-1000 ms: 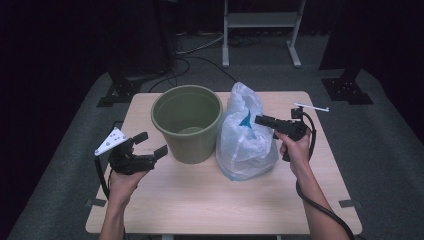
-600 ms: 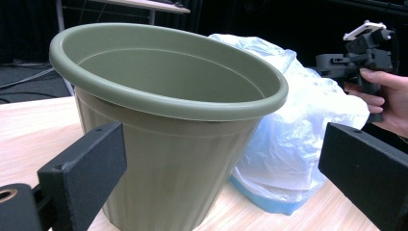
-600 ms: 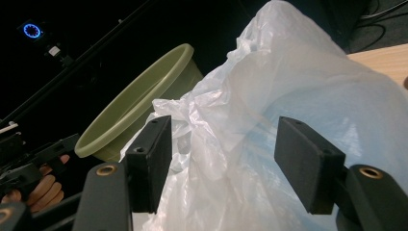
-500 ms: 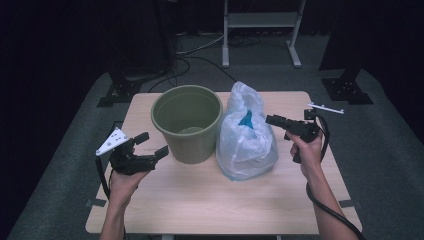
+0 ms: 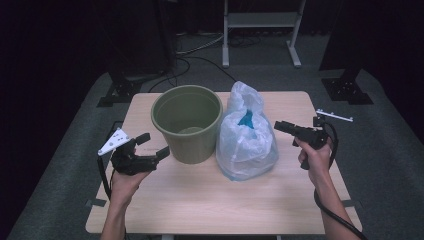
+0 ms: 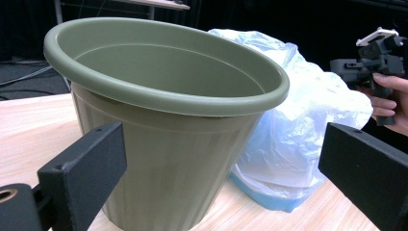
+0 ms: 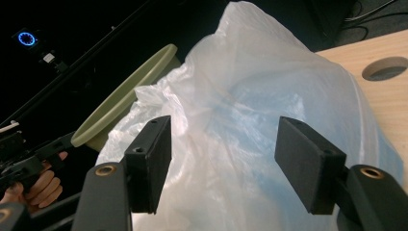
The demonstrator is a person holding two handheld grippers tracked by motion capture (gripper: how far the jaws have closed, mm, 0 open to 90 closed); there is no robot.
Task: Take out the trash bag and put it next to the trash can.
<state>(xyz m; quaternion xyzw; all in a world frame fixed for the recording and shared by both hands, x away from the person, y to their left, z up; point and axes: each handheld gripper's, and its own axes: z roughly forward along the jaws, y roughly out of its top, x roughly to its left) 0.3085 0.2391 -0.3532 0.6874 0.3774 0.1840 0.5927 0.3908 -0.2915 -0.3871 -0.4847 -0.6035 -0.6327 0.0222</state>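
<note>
An empty olive-green bucket point(image 5: 187, 122) stands upright on the wooden table point(image 5: 200, 200). A translucent white plastic bag point(image 5: 247, 135) with something blue inside sits against its right side. My left gripper point(image 5: 154, 145) is open just left of the bucket, and its jaws frame the bucket's wall point(image 6: 168, 120) without touching it. My right gripper point(image 5: 278, 125) is open a little to the right of the bag and points at it. The bag point(image 7: 250, 96) lies beyond the right gripper's jaws, nothing between them. The bucket rim point(image 7: 130, 96) shows behind the bag.
A round hole point(image 7: 385, 67) is cut in the tabletop past the bag. Beyond the table's far edge stand a metal rack point(image 5: 260, 30) and black stand bases point(image 5: 120, 92), with cables on the grey floor. The table's near half is bare wood.
My right gripper has drawn back to the right, away from the bag, with its jaws still open. The left gripper, bucket and bag have not moved.
</note>
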